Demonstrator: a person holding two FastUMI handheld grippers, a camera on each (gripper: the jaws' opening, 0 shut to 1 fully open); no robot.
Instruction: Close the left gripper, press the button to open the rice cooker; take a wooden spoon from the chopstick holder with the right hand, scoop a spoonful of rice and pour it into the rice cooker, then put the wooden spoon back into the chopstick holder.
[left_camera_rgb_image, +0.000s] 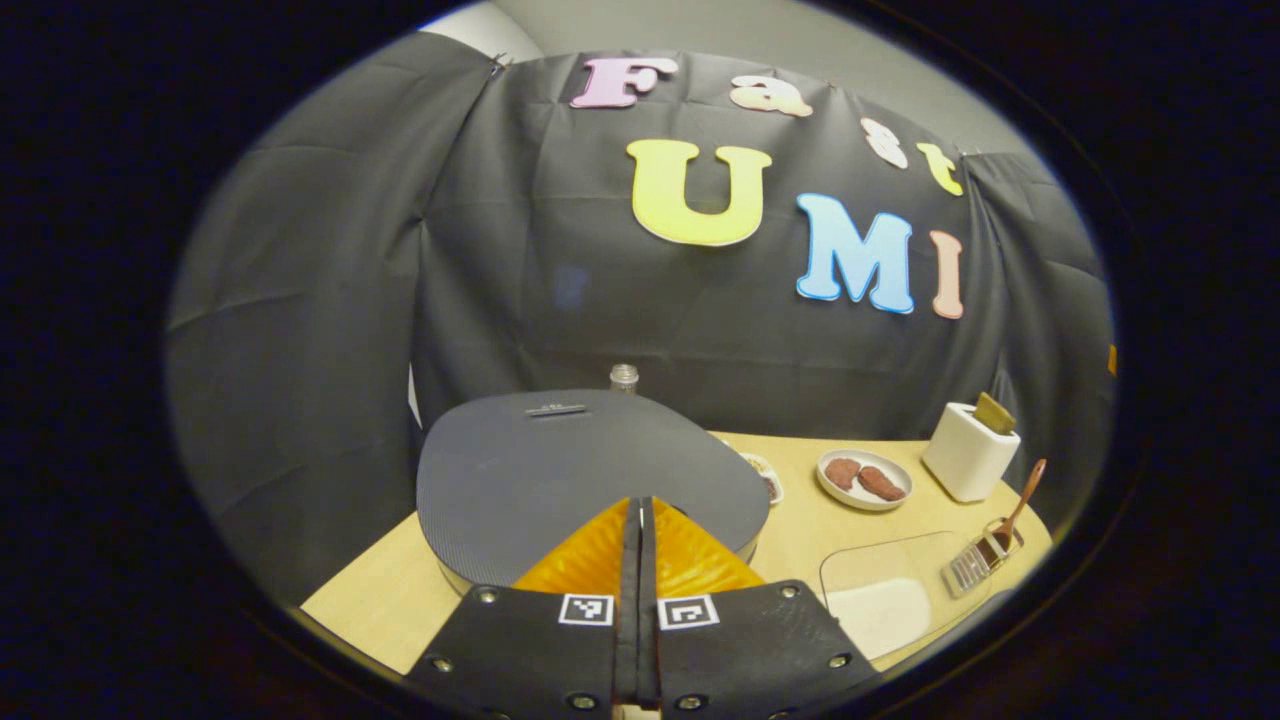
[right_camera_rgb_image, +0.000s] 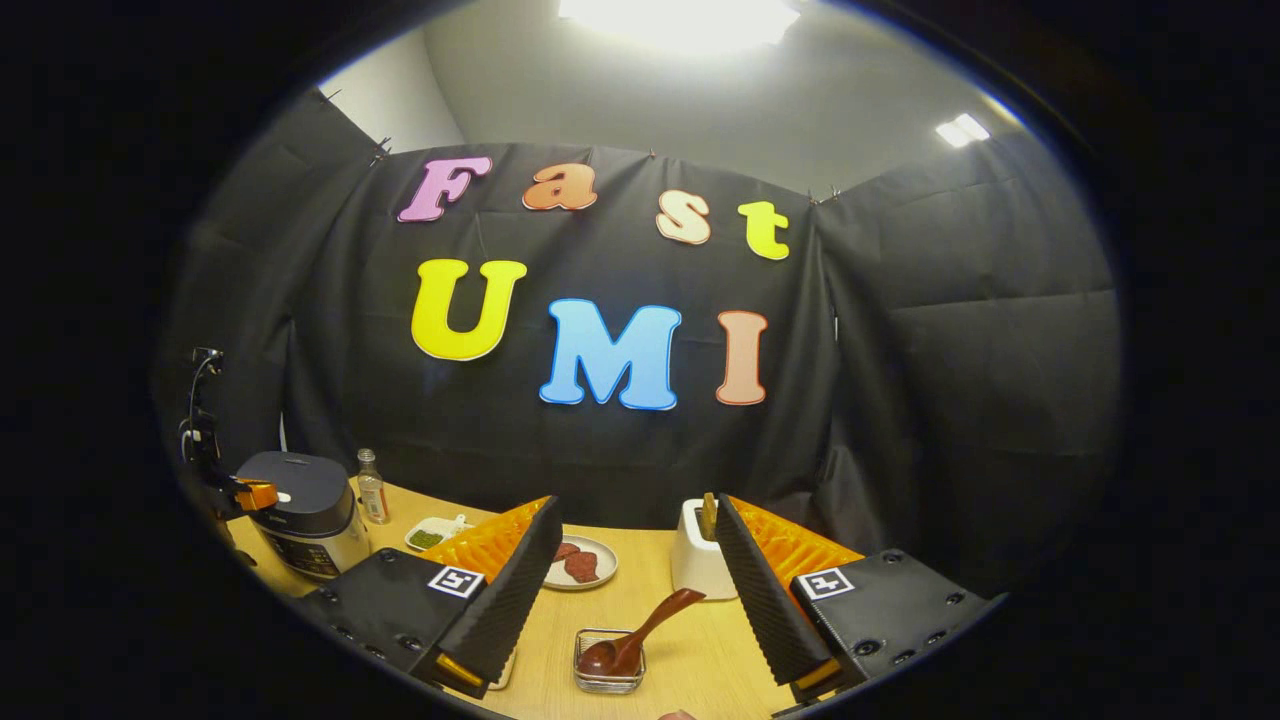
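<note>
The rice cooker (left_camera_rgb_image: 560, 460) stands right in front of my left gripper (left_camera_rgb_image: 640, 503), its dark grey lid down. That gripper is shut with nothing between its fingers, the tips over the lid's near edge. From the right gripper view the cooker (right_camera_rgb_image: 300, 510) sits far left, with the left gripper (right_camera_rgb_image: 252, 493) at its front top. A wooden spoon (right_camera_rgb_image: 640, 622) leans in a small wire chopstick holder (right_camera_rgb_image: 610, 668), just below my right gripper (right_camera_rgb_image: 635, 505), which is open and empty. In the left gripper view the spoon (left_camera_rgb_image: 1022, 495) and holder (left_camera_rgb_image: 985, 555) lie far right, beside a clear container of rice (left_camera_rgb_image: 885, 600).
On the wooden table (right_camera_rgb_image: 690, 650) are a plate with brown food (right_camera_rgb_image: 580, 562), a white toaster-like box (right_camera_rgb_image: 695, 560), a small dish of something green (right_camera_rgb_image: 432, 535) and a small bottle (right_camera_rgb_image: 372, 487) behind the cooker. Black cloth closes the back and sides.
</note>
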